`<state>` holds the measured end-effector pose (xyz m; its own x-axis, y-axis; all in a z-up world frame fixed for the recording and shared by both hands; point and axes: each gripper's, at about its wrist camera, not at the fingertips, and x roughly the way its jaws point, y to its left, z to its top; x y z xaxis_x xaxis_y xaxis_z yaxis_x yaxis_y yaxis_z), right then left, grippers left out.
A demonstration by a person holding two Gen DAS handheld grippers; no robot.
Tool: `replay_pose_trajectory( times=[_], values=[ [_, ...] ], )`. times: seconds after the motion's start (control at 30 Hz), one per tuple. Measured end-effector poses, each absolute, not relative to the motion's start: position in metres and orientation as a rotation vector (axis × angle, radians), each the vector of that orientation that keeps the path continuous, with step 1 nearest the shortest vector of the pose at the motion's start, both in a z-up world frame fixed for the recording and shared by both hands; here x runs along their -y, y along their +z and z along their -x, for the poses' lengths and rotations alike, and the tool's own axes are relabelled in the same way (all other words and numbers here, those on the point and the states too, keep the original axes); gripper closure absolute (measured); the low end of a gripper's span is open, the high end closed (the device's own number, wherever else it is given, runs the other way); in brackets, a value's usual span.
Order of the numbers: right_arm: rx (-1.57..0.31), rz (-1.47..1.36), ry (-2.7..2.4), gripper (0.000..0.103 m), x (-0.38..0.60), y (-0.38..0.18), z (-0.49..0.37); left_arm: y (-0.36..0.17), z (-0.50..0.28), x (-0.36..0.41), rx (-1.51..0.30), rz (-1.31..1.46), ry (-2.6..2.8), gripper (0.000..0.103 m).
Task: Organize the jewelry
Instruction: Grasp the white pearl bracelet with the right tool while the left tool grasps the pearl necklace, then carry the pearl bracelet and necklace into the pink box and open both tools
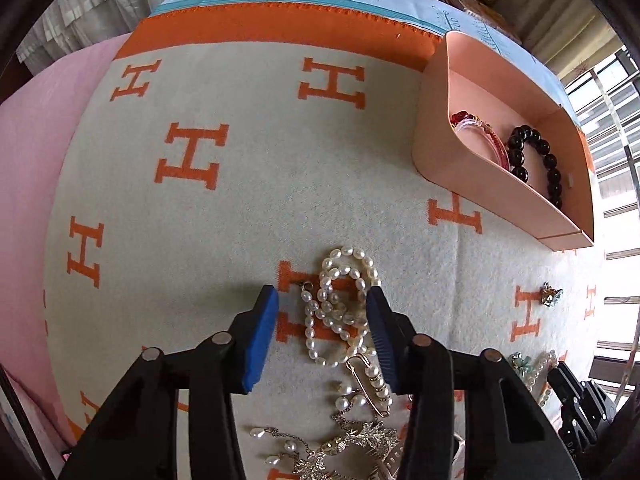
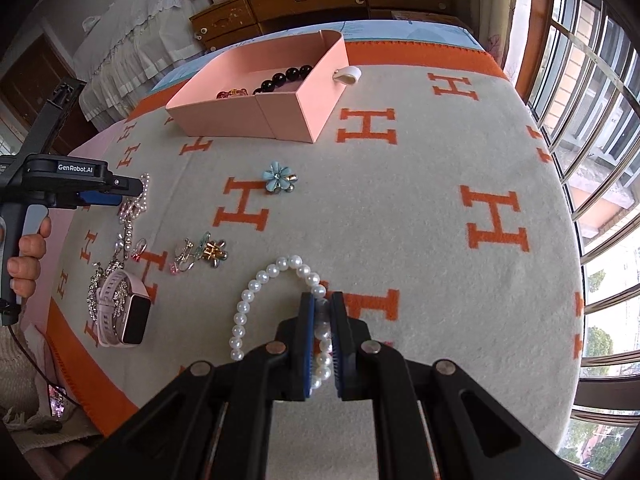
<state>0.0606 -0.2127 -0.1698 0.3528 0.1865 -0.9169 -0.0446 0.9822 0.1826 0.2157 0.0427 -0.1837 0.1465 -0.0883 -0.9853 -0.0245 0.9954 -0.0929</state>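
Jewelry lies scattered on a cream blanket (image 2: 400, 208) patterned with orange H letters. The right tool (image 2: 322, 340) is pressed together on a round-pearl bracelet (image 2: 256, 292), whose free loop rests on the blanket. The left tool (image 1: 322, 320) stands spread around a heaped pearl necklace (image 1: 340, 300), its blue pads either side of the strand and not clamping it. Near that necklace lie a pearl pin (image 1: 370, 380) and a silver rhinestone piece (image 1: 348, 440). A pink watch (image 2: 120, 312), small clips (image 2: 200, 252) and a blue flower brooch (image 2: 280, 178) lie apart on the blanket. At the far edge, a pink tray (image 2: 280, 116) contains a black bead bracelet (image 1: 540, 160) and red bangles (image 1: 480, 128).
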Motion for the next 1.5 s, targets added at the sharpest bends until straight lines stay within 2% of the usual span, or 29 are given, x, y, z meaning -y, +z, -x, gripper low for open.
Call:
replay_pose_trajectory(
  times=[0.07, 0.17, 0.23, 0.43, 0.87, 1.1, 1.27, 1.5],
  values=[
    [-1.2, -0.139, 0.151, 0.095, 0.214, -0.17, -0.061, -0.183, -0.219, -0.038, -1.432, 0.094, -0.05, 0.091],
    [-1.198, -0.146, 0.152, 0.095, 0.215, -0.17, -0.059, -0.181, -0.222, -0.034, -1.435, 0.109, -0.064, 0.094],
    [-1.201, -0.149, 0.154, 0.095, 0.215, -0.17, -0.059, -0.175, -0.22, -0.034, -1.414, 0.12, -0.076, 0.1],
    [-1.161, -0.16, 0.163, 0.096, 0.215, -0.152, -0.057, -0.138, -0.21, -0.022, -1.31, 0.141, -0.135, 0.1],
    [-0.854, -0.14, 0.195, 0.096, 0.202, -0.022, -0.095, -0.005, -0.185, 0.014, -1.021, 0.041, -0.274, 0.1],
    [-0.793, -0.174, 0.203, 0.096, 0.195, 0.004, -0.136, 0.039, -0.197, 0.046, -0.885, -0.046, -0.287, 0.1],
    [-0.825, -0.186, 0.185, 0.095, 0.191, -0.013, -0.171, 0.034, -0.221, 0.069, -0.852, -0.094, -0.282, 0.1],
    [-0.926, -0.23, 0.161, 0.095, 0.19, -0.06, -0.21, -0.029, -0.27, 0.081, -0.94, -0.118, -0.264, 0.1]
  ],
)
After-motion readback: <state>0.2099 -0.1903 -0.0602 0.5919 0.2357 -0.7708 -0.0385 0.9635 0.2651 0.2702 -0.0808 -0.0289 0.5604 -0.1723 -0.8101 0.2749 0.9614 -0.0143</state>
